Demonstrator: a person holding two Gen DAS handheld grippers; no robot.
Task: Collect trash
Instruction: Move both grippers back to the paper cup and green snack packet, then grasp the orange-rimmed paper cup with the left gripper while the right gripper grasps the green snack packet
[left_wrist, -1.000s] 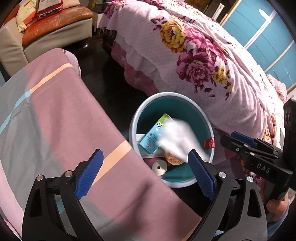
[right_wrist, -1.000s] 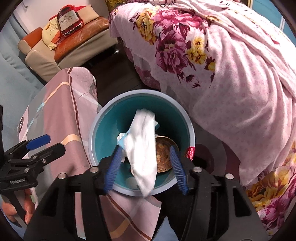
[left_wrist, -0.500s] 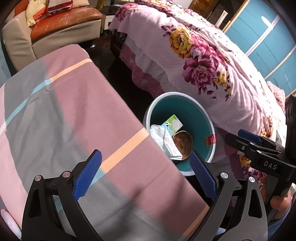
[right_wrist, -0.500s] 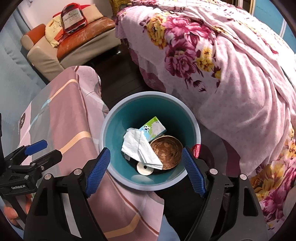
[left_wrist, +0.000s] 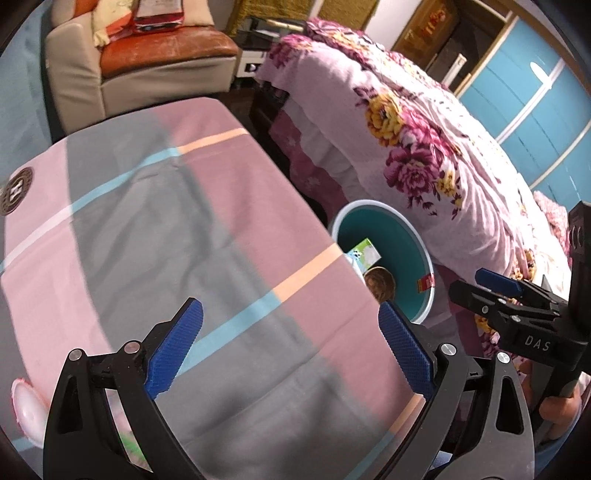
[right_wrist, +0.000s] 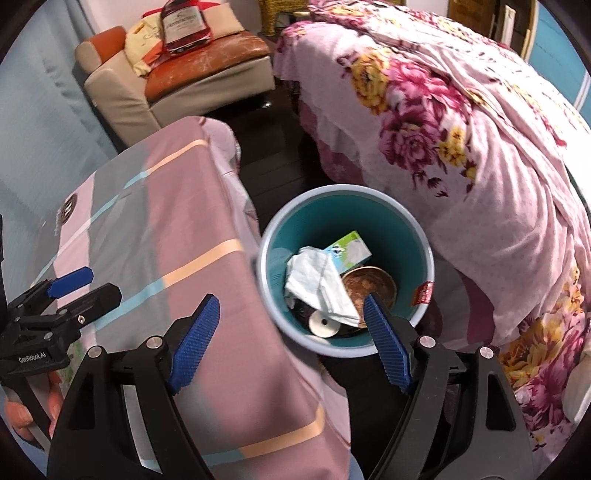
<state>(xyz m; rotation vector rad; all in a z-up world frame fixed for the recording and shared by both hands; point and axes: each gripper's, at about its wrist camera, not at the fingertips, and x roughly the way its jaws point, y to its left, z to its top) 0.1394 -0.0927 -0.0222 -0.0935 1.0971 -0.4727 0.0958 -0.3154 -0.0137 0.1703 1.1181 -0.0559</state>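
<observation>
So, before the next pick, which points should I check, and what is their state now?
1. Tissue inside bin: ok.
2. Right gripper open, nothing between its fingers: ok.
3. Left gripper open and empty: ok.
4. Bin upright on the floor between table and bed: ok.
5. Next trash found: cannot tell; a white thing lies at the table's edge, blurred.

A home bedroom, this one: there's a bed (right_wrist: 461, 122) under a pink floral cover, a worn orange-and-cream armchair (right_wrist: 192, 70) in the corner, and a table (left_wrist: 177, 236) draped in a pink and grey striped cloth. Between bed and table stands a teal bin (right_wrist: 417, 240) on dark flooring.
</observation>
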